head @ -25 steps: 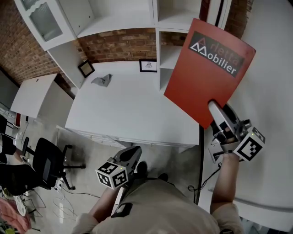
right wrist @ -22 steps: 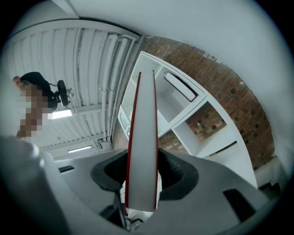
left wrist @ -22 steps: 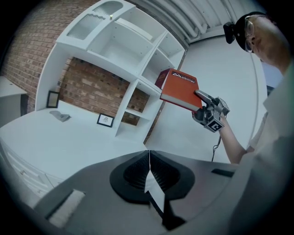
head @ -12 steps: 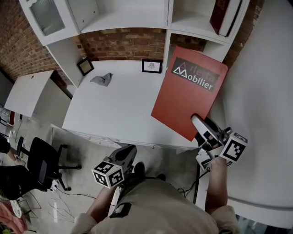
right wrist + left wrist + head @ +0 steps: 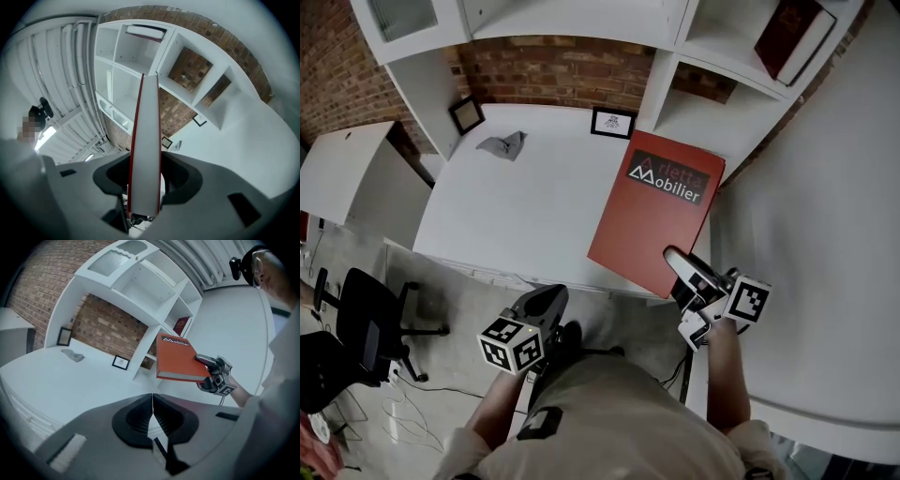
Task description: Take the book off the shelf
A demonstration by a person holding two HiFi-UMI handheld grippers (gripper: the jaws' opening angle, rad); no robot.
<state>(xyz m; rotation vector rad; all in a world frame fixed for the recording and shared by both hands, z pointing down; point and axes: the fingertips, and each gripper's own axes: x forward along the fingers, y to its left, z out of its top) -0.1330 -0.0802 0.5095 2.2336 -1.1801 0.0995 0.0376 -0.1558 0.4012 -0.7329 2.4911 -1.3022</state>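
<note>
A large red book (image 5: 652,216) with white lettering on its cover hangs flat above the right end of the white desk (image 5: 525,206). My right gripper (image 5: 680,272) is shut on its near corner. In the right gripper view the book's white page edge (image 5: 145,140) runs up between both jaws, pressed from each side. The left gripper view shows the book (image 5: 180,362) from the side, clear of the white shelf unit (image 5: 722,66). My left gripper (image 5: 546,305) hangs low by the person's body in front of the desk, its jaws closed together with nothing between them (image 5: 152,401).
A dark red book (image 5: 792,33) leans in an upper shelf compartment. Two small picture frames (image 5: 612,122) (image 5: 466,113) and a grey crumpled cloth (image 5: 502,145) lie at the back of the desk. An office chair (image 5: 366,319) stands on the floor at left.
The book and my right gripper have come down and to the left, away from the shelf compartments and over the desk's right end. The left gripper has barely shifted.
</note>
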